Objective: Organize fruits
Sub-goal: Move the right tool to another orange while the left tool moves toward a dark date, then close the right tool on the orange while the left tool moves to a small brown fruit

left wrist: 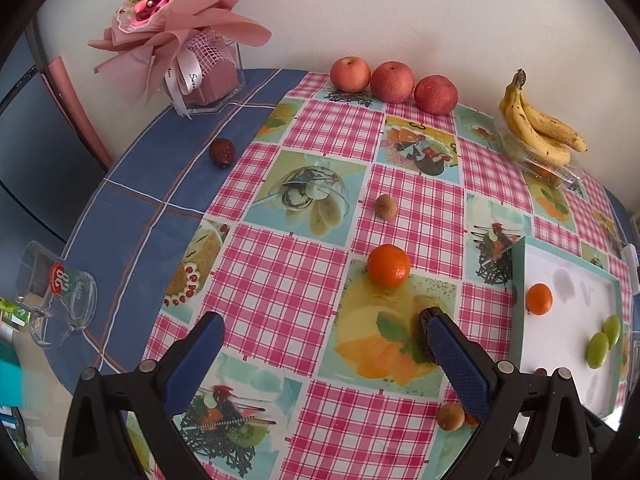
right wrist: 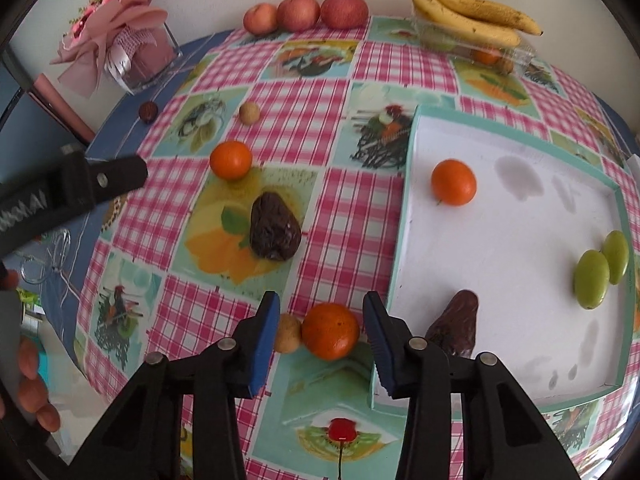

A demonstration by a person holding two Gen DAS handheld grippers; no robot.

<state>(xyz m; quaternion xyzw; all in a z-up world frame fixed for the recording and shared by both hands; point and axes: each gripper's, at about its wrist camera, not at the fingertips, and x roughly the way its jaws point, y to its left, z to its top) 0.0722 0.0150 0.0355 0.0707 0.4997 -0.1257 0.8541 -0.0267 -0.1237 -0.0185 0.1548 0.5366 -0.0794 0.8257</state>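
The right tool (right wrist: 322, 320) has its blue fingers spread apart on either side of an orange mandarin (right wrist: 330, 331) that sits on the checked surface (right wrist: 280, 92), just outside the near-left corner of the white tray (right wrist: 404, 200); neither finger seems to touch the fruit, though the angle makes this hard to judge. A small tan longan (right wrist: 287, 333) rests against the mandarin's left side. The left tool (left wrist: 320, 338) is also spread wide and holds nothing. In the tray lie one mandarin (right wrist: 453, 182), two green fruits (right wrist: 592, 279) touching each other, and a dark wrinkled fruit (right wrist: 456, 326). Another dark wrinkled fruit (right wrist: 274, 227) and a third mandarin (right wrist: 231, 160) lie on the surface, well apart from the tray.
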